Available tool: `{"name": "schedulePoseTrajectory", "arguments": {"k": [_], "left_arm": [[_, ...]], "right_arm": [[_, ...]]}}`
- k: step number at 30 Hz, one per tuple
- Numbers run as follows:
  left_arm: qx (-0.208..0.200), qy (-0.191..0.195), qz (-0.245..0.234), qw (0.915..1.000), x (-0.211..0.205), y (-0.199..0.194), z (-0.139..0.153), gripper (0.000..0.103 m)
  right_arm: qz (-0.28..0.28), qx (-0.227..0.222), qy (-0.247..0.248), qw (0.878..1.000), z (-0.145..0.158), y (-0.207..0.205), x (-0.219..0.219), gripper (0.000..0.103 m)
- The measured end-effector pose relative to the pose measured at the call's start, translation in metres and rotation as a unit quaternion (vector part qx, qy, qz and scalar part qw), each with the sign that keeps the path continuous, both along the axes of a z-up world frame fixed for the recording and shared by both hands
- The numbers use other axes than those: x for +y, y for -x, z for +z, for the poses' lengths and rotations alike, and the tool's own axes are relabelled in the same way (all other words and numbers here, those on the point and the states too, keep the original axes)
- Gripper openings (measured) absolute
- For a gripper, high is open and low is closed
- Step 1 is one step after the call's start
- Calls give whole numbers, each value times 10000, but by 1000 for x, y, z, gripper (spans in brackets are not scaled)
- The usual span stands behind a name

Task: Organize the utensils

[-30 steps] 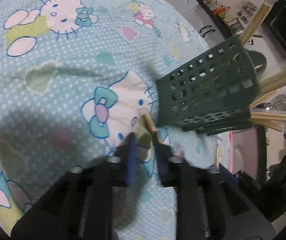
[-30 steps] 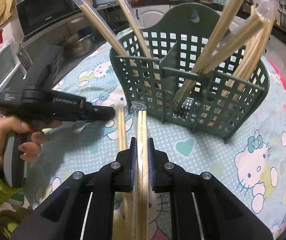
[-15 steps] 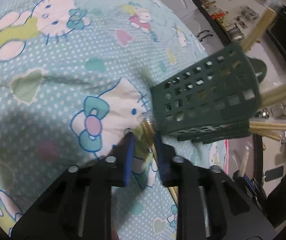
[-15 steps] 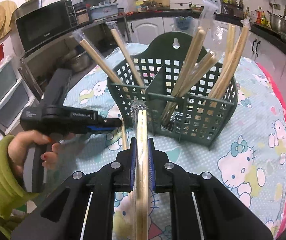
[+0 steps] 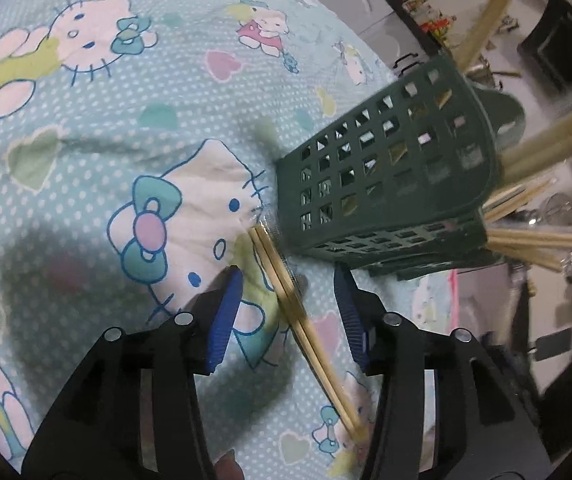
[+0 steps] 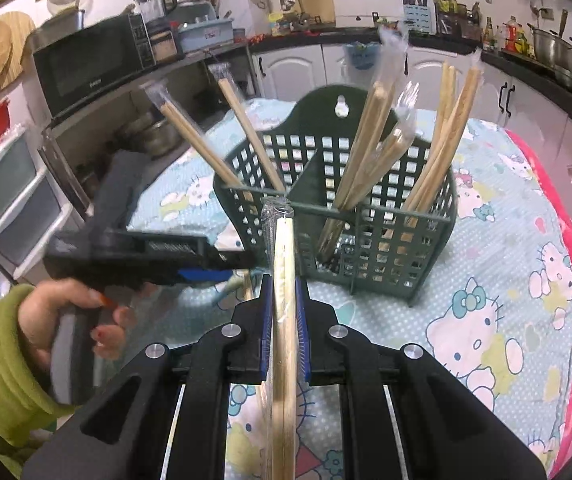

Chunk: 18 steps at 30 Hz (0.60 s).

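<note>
Left tool has spread since a second ago: jaws then pinched on the chopsticks, now wide apart, the pair lying loose on the cloth between them, far tip just short of the basket. Right tool has lifted; basket sits lower and farther ahead. It pinches a wrapped pair, pointing forward, tip level with the basket's front rim. Basket upright ahead, several pairs leaning in both compartments. Left tool visible left of the right tool, low over the cloth.
</note>
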<state>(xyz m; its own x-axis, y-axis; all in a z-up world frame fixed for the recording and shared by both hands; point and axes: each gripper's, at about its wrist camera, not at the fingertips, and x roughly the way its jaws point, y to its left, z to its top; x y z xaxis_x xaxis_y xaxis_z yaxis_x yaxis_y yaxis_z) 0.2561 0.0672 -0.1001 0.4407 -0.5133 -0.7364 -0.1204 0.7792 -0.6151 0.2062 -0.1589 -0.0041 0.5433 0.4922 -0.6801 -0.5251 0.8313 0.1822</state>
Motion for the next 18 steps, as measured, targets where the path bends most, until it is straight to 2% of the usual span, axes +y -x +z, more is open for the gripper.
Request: {"name": "schedulePoseTrajectory", "arguments": {"k": [4, 6, 9, 13, 14, 16, 18], "left_arm": [[-22, -555, -95, 9984, -17, -3, 4, 39], [50, -988, -128, 9950, -25, -6, 6, 25], [56, -1201, -168, 9926, -27, -12, 5, 16], [43, -929, -150, 9956, -14, -9, 3, 13], [42, -829, -124, 9965, -11, -3, 3, 8], [15, -609, -87, 9981, -1, 3, 3, 8], [-24, -422, -47, 9991, 7, 6, 4, 1]], "right_arm": [[-4, -262, -250, 9993, 18, 5, -9, 11], [-18, -383, -338, 9987, 28, 6, -13, 11], [-42, -532, -450, 9976, 39, 7, -18, 11], [-86, -741, -569, 9956, 51, 8, -24, 11], [-108, -793, -595, 9950, 55, 8, -25, 11], [-139, -911, -683, 9934, 63, 8, -27, 11], [-164, -1042, -763, 9915, 71, 8, -30, 11]]}}
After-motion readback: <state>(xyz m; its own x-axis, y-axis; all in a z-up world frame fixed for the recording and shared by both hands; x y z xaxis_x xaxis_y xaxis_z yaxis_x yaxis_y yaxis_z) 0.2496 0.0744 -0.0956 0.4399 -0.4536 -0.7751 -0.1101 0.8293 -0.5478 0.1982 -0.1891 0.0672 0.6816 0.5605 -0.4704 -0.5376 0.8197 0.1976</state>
